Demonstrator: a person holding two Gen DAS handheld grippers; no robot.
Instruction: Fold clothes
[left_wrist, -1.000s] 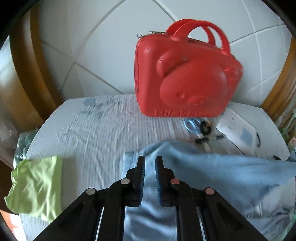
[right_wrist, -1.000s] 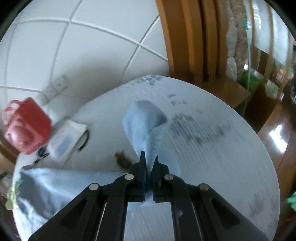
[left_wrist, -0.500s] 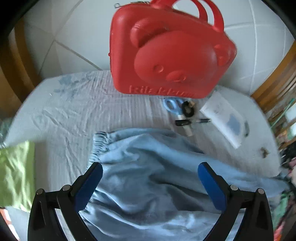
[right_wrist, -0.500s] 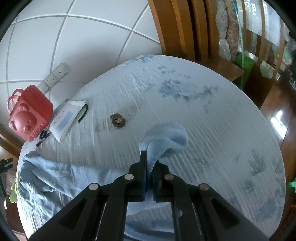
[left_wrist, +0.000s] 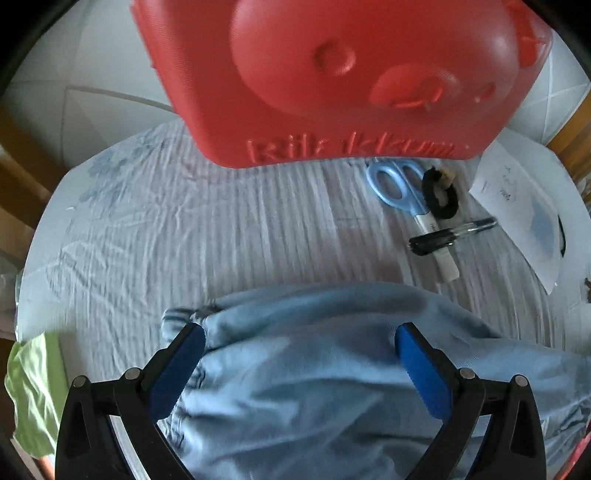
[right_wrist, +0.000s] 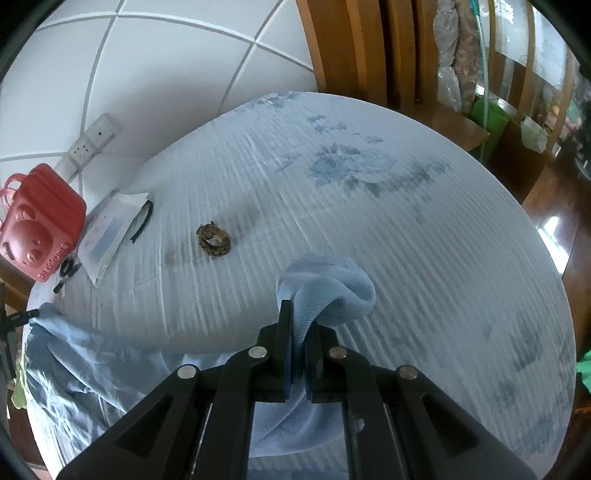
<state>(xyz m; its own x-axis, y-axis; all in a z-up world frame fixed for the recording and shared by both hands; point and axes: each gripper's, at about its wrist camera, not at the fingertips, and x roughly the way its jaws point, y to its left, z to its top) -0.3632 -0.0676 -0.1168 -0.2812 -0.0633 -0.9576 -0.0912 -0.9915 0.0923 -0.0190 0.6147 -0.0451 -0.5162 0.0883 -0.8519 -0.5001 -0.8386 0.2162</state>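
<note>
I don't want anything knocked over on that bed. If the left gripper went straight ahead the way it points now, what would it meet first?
Probably the blue garment bunched between the open left gripper. Beyond it lies bare bedsheet, then the red bear case; depth is hard to judge.

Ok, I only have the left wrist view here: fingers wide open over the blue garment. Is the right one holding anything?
Observer: Yes. The right gripper is shut on a bunched end of the blue garment, and the cloth curls over just past its fingers.
Operator: Is there room on that side to lay it out?
Observer: Beyond the right gripper the striped sheet is mostly bare; only a small brown ring-shaped object lies to its left.
Operator: And where is the red case from there?
Observer: The red case stands at the far left edge of the bed, against the tiled wall, with a paper packet beside it.
</note>
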